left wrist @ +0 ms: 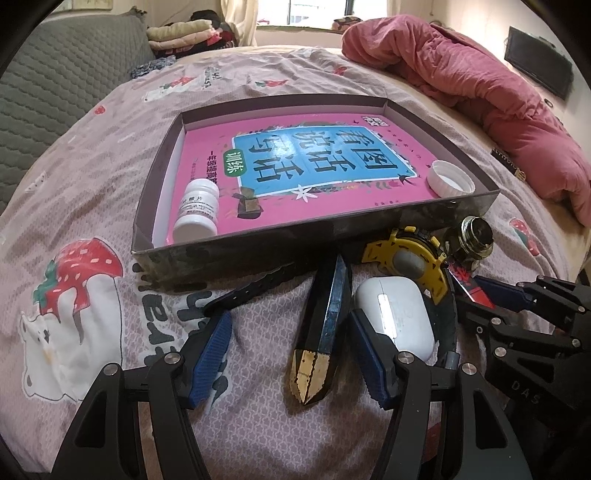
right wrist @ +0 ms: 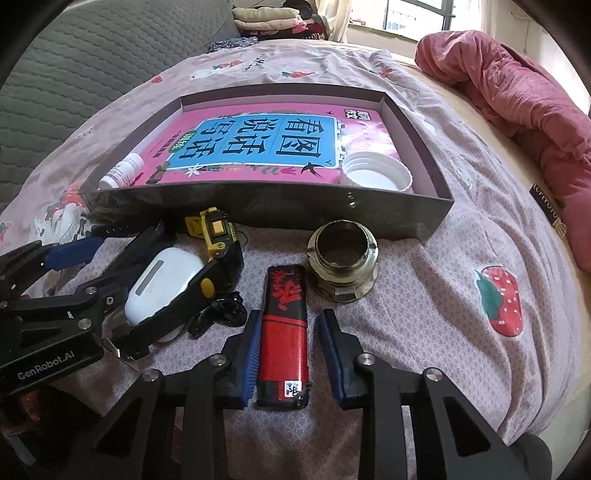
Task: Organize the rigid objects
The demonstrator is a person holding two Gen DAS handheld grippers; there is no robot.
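Note:
A shallow dark box (left wrist: 229, 254) (right wrist: 258, 206) on the bed holds a pink book (left wrist: 303, 155), a white pill bottle (left wrist: 197, 212) (right wrist: 122, 171) and a white cap (left wrist: 450, 177) (right wrist: 376, 173). In front of it lie a black-and-gold pointed object (left wrist: 325, 325), a white earbud case (left wrist: 397, 314) (right wrist: 162, 284), a yellow watch (left wrist: 406, 258) (right wrist: 214, 229), a brass ring fitting (left wrist: 472, 236) (right wrist: 343, 258) and a red-black lighter (right wrist: 284, 332). My left gripper (left wrist: 291, 347) is open astride the pointed object. My right gripper (right wrist: 288, 350) is open astride the lighter.
A rumpled pink quilt (left wrist: 480, 96) (right wrist: 524, 96) lies at the right. A grey quilted sofa (left wrist: 55, 74) stands at the left. Folded clothes (left wrist: 184, 35) sit at the far end. A black cord (right wrist: 221, 314) lies beside the lighter.

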